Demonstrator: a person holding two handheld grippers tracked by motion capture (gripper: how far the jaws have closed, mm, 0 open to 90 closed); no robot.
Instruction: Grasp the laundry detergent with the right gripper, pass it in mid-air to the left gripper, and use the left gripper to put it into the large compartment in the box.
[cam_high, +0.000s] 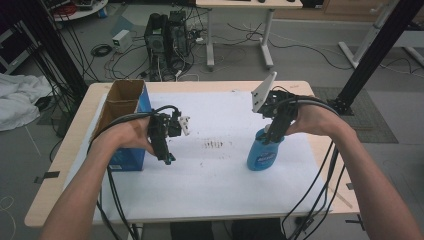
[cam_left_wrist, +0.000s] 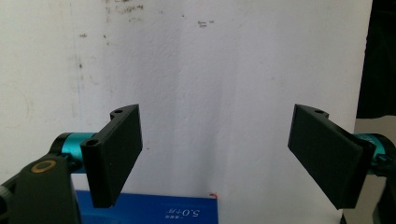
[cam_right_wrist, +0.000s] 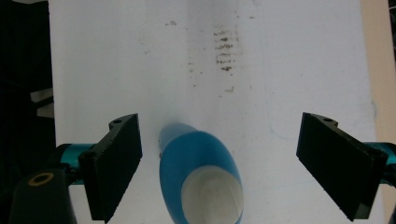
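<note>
Hovering above the blue bottle (cam_high: 263, 152), right of centre in the high view, the right tool (cam_high: 270, 134) has its jaws spread wide with nothing gripped; in the right gripper view the bottle's white cap (cam_right_wrist: 212, 196) sits low in the frame between the two pads, nearer the left one and touching neither. The bottle stands upright on the white sheet (cam_high: 220, 175) that covers the table (cam_high: 60, 165).

The left tool (cam_high: 167, 159), left of centre in the high view, is also wide open and empty, pointing down at bare sheet; the top edge of the blue box (cam_left_wrist: 154, 210) shows at the bottom of its own view.

The likely risk: the bottle is tall and narrow, and the cap sits off-centre in the gap, so a closing left pad would probably reach it first and push it over before the other pad arrives. Coming down too shallow could pinch only the cap and let the body swing or slip.

Nearby, the open cardboard-lined box (cam_high: 125, 107) stands at the left edge of the sheet, just beside the left hand (cam_high: 127, 136). A patch of dark smudges (cam_high: 214, 145) marks the sheet between the tools. Nothing stands between the right tool and the bottle; the trailing cables (cam_high: 320, 175) at lower right could snag
</note>
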